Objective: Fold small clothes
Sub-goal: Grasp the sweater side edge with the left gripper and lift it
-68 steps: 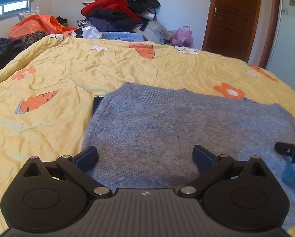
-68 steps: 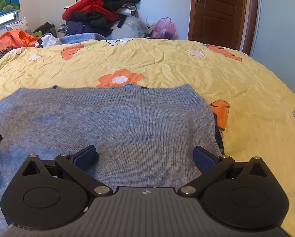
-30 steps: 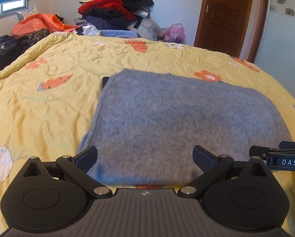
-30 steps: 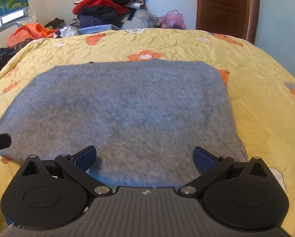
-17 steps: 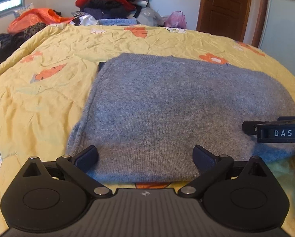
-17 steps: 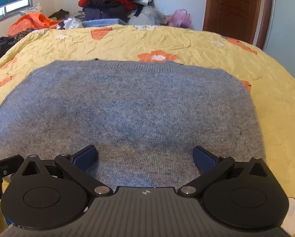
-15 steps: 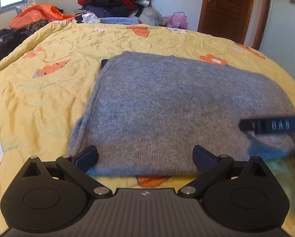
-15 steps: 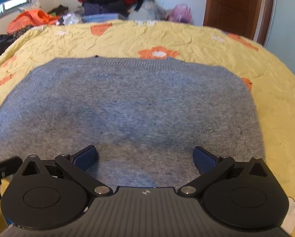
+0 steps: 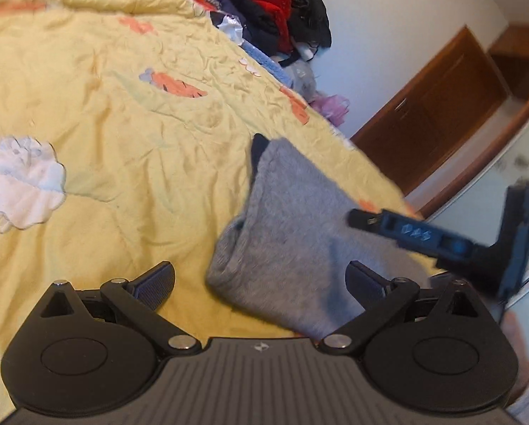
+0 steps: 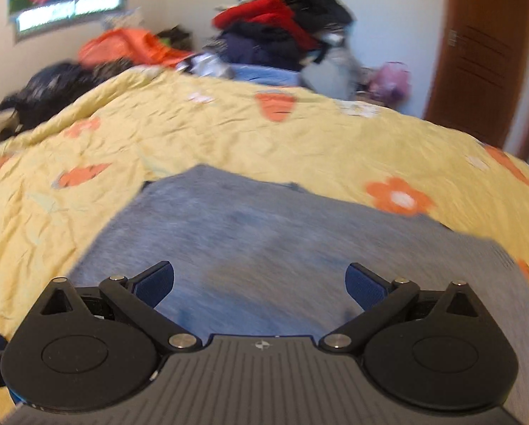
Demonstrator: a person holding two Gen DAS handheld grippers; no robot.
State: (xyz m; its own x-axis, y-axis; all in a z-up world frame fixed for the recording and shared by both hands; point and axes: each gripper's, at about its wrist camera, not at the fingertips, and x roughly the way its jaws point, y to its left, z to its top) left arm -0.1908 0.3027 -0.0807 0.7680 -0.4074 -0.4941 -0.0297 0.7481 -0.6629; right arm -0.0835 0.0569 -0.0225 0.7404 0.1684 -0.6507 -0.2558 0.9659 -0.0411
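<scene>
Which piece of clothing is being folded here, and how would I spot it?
Start with the big yellow bedspread printed with orange carrots and flowers. Lying flat on its near part, just beyond the open right hand-held gripper, is a fuzzy grey-blue knitted sweater. It is the only garment spread out alone; the red, black and orange clothes are heaped in a pile behind the bed.

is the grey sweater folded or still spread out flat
Folded. The grey sweater lies as a compact doubled rectangle on the yellow quilt, a rounded fold edge at its near corner, no sleeves showing.
</scene>
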